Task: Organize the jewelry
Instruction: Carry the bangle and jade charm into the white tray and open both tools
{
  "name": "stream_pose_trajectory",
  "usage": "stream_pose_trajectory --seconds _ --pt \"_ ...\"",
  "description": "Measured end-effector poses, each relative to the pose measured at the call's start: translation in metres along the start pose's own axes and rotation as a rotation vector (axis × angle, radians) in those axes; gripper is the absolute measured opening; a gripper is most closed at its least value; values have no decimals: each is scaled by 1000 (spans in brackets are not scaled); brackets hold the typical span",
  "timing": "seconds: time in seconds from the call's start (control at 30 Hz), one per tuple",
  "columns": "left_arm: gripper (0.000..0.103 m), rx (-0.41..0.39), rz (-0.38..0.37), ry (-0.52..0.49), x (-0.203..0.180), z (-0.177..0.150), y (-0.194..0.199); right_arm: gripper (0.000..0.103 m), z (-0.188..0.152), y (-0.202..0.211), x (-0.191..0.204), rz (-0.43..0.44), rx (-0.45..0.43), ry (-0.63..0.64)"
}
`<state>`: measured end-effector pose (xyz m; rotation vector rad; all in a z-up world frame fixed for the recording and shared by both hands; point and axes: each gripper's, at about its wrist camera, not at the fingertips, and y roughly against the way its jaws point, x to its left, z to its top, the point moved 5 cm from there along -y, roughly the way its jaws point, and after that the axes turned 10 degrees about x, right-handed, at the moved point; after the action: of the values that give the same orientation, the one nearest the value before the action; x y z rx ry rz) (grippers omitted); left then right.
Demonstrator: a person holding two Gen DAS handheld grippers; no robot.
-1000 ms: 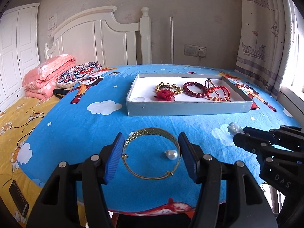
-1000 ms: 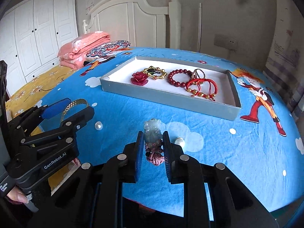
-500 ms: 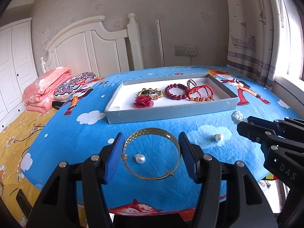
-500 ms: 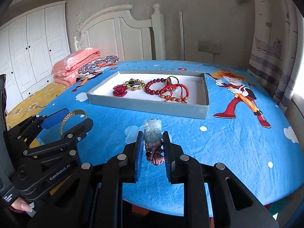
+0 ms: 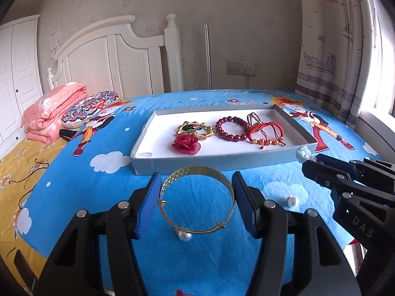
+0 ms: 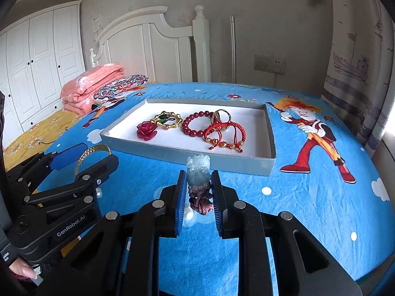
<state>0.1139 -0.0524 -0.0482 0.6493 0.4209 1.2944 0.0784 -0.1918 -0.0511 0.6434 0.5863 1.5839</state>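
Observation:
My left gripper (image 5: pixel 196 186) is shut on a gold bangle (image 5: pixel 197 201) and holds it above the blue bedspread, just short of the grey tray (image 5: pixel 217 159). My right gripper (image 6: pixel 197 185) is shut on a pale jade pendant (image 6: pixel 198 169) with a dark red knotted cord, also above the bedspread in front of the tray (image 6: pixel 187 155). The tray holds a red rose (image 5: pixel 186 143), a gold link bracelet (image 5: pixel 195 129), a dark red bead bracelet (image 5: pixel 230 128), a gold ring (image 5: pixel 254 118) and a red cord bracelet (image 5: pixel 267 133).
Two loose pearls lie on the bedspread, one below the bangle (image 5: pixel 184 235) and one to its right (image 5: pixel 293 200). A folded pink quilt (image 5: pixel 53 112) and a patterned pillow (image 5: pixel 91 106) sit at the far left by the white headboard. Curtains hang at the right.
Both grippers have moved towards the tray with their loads; the tray looms larger and nearer. In the left view the pearls have slid down and right.

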Motion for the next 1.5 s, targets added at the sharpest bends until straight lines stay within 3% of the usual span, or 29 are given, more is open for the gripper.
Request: stream_pose_trajectory --seconds 0.53,0.83,1.3,1.37,1.5 --pt "57 58 21 18 25 65 -60 20 63 -34 -18 -34 -29 -33" --pt "57 105 29 33 20 95 -98 20 92 -71 -31 -60 14 -26" --pt "58 186 66 -8 23 114 -139 22 114 -110 -41 -64 93 -39" --pt "67 179 79 -10 24 115 -138 25 114 -109 -42 -78 86 -41" --pt "68 171 80 -14 24 114 -135 25 111 -104 -45 -77 76 -46"
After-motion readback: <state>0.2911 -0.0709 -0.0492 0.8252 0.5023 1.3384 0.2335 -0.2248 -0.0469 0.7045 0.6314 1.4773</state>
